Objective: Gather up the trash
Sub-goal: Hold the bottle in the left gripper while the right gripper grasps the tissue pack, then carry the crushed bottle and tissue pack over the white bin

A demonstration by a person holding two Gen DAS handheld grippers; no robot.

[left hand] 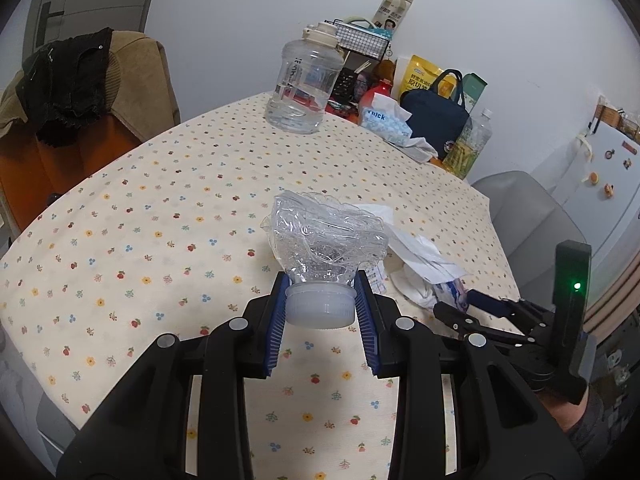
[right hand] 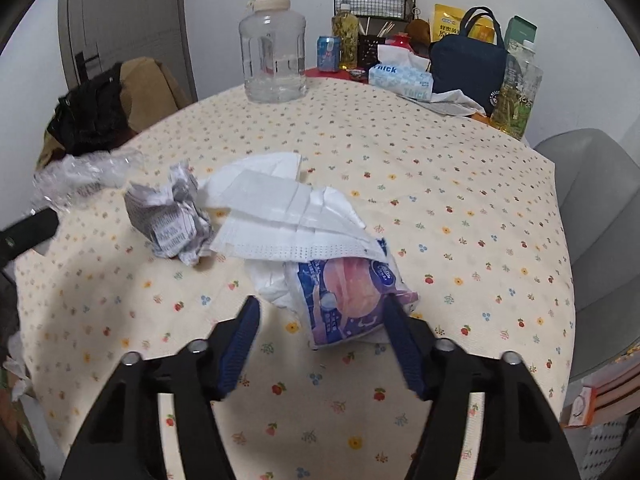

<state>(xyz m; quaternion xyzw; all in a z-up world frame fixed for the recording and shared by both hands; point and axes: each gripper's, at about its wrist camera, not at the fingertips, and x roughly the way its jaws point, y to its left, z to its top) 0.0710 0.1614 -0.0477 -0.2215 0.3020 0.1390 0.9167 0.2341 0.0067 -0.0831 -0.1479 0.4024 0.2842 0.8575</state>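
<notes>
My left gripper (left hand: 321,305) is shut on the white cap end of a crushed clear plastic bottle (left hand: 326,236), held just above the flowered tablecloth; the bottle also shows at the left edge of the right wrist view (right hand: 80,178). My right gripper (right hand: 322,318) is open, its jaws on either side of a purple and pink snack wrapper (right hand: 348,292). A white face mask and tissues (right hand: 280,216) lie on the wrapper's far end. A crumpled printed paper ball (right hand: 170,216) lies to their left. The right gripper also shows in the left wrist view (left hand: 472,304).
A big clear water jug (right hand: 274,46) stands at the table's far side. Behind it are a tissue box (right hand: 402,78), a navy bag (right hand: 468,64), drink bottles (right hand: 516,96) and a wire basket (right hand: 374,4). A grey chair (right hand: 600,216) is at the right, a chair with clothes (left hand: 80,92) at the left.
</notes>
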